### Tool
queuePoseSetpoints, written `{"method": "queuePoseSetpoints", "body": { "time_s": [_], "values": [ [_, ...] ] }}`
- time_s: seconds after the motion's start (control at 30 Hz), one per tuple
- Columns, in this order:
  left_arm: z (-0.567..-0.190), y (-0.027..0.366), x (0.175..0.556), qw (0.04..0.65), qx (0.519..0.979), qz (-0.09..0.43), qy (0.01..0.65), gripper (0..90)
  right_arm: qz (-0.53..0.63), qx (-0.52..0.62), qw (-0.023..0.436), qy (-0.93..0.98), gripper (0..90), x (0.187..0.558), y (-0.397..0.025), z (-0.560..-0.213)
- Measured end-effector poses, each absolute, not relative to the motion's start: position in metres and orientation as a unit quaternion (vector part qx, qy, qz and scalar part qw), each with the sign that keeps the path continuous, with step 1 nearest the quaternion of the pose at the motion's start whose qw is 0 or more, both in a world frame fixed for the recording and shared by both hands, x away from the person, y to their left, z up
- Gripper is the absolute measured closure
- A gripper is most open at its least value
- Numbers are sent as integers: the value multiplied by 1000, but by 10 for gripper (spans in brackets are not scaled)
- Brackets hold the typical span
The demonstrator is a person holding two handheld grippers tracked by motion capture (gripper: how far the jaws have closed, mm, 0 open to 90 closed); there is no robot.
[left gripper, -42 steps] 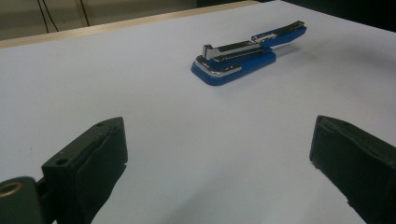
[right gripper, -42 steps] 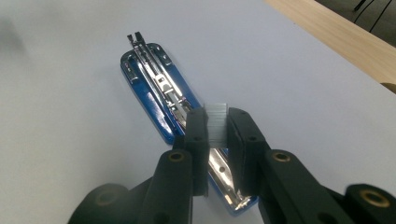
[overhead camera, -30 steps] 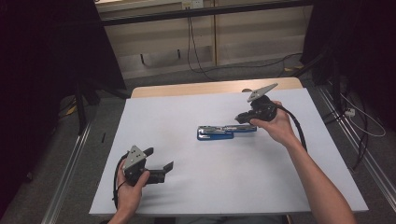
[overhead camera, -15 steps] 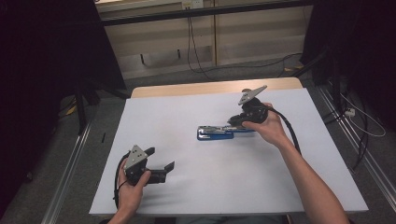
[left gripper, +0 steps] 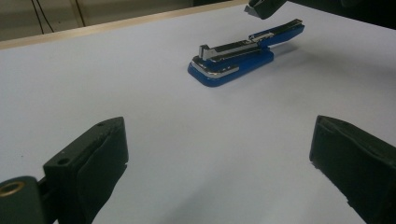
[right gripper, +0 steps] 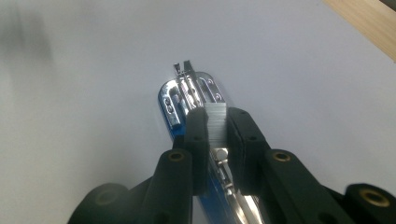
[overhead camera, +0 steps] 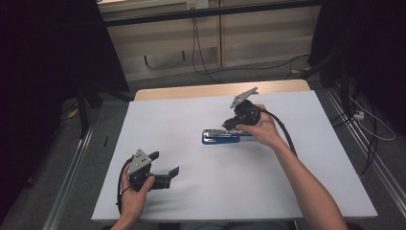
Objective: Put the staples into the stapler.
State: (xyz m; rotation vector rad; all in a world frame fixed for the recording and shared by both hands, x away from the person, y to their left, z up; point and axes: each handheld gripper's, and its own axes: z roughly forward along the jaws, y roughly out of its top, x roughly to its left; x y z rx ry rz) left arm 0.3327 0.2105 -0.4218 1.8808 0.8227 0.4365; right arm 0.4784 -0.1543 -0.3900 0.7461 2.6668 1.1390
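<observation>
A blue stapler with a chrome top lies in the middle of the white table. In the left gripper view the stapler sits ahead with its rear end raised. My right gripper is down on the stapler's right half. In the right gripper view that gripper is shut on a short silver strip of staples right above the stapler's metal channel. My left gripper rests near the front left of the table, open, and between its jaws is nothing but bare table.
A wooden strip runs along the table's far edge. Cables lie on the floor beyond it, and metal rails flank both sides. The right gripper's black cable loops over the table beside the forearm.
The right gripper has moved left and down onto the stapler. The left gripper has stayed put.
</observation>
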Motion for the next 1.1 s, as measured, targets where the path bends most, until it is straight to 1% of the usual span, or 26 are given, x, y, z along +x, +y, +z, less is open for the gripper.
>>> {"method": "queuePoseSetpoints", "body": {
  "time_s": [0.3,0.77,0.9,0.97,1.1],
  "values": [
    [-422,210,335,499,775,179,345,43,378,223,68,896,792,480,-130,-389],
    [-422,210,332,499,777,177,341,43,358,209,63,908,792,492,-113,-394],
    [-417,208,328,521,765,174,337,45,353,200,63,912,792,494,-109,-398],
    [-418,206,328,516,769,178,332,45,353,197,62,913,792,496,-107,-401],
    [-423,205,331,506,777,169,333,45,348,189,63,916,792,498,-104,-407]
  ]
}}
